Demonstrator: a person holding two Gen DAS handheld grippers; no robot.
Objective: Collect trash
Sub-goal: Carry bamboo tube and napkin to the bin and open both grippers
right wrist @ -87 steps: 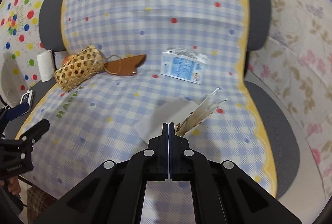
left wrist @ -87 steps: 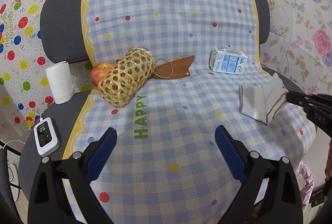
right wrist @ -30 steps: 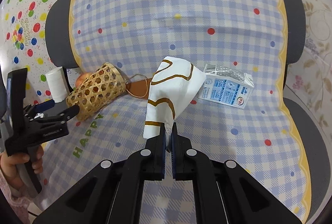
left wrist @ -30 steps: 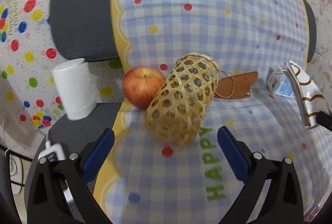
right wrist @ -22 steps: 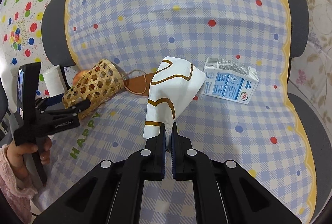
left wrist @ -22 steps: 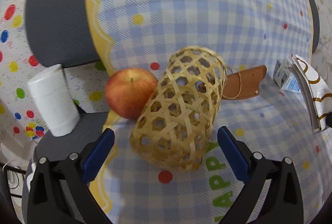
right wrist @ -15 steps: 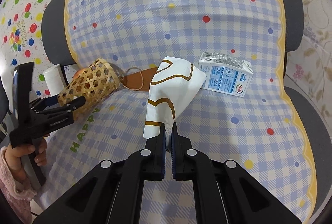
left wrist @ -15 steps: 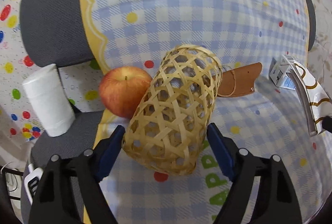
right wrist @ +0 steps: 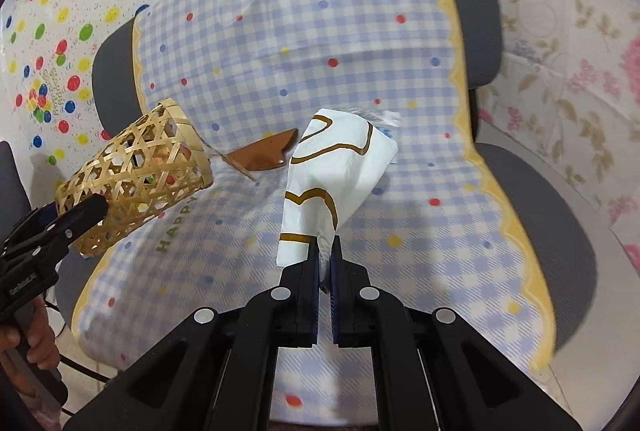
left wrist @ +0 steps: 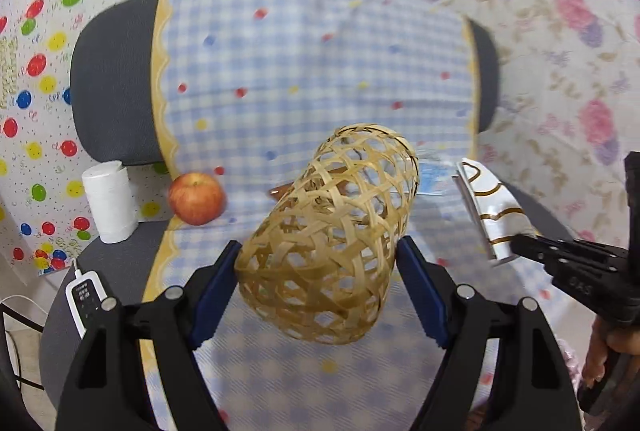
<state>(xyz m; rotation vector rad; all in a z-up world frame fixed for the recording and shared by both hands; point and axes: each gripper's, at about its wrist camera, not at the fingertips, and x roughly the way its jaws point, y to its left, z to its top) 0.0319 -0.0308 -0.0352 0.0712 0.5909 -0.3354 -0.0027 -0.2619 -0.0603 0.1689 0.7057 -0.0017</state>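
Observation:
My left gripper (left wrist: 320,247) is shut on the woven bamboo basket (left wrist: 328,231), its blue pads pressing the sides near the closed end. The basket hangs tilted above the chair seat, open mouth pointing away. The right wrist view shows the same basket (right wrist: 132,171) at the left in the left gripper (right wrist: 80,215). My right gripper (right wrist: 325,243) is shut on a crumpled white paper napkin (right wrist: 336,167) with brown lines, held above the seat. From the left wrist, that napkin (left wrist: 488,207) is just right of the basket's mouth. A blue-and-white milk carton (right wrist: 386,121) peeks out behind the napkin.
A checked cloth (right wrist: 320,31) covers the grey office chair. On the seat lie a red apple (left wrist: 196,197) and a brown leather piece (right wrist: 268,151). A white paper roll (left wrist: 110,201) and a white remote (left wrist: 86,295) sit at the seat's left edge. A hand holds each gripper.
The left gripper closed on the basket and lifted it off the seat, away from the apple. The right gripper pulled back and up, still holding the napkin.

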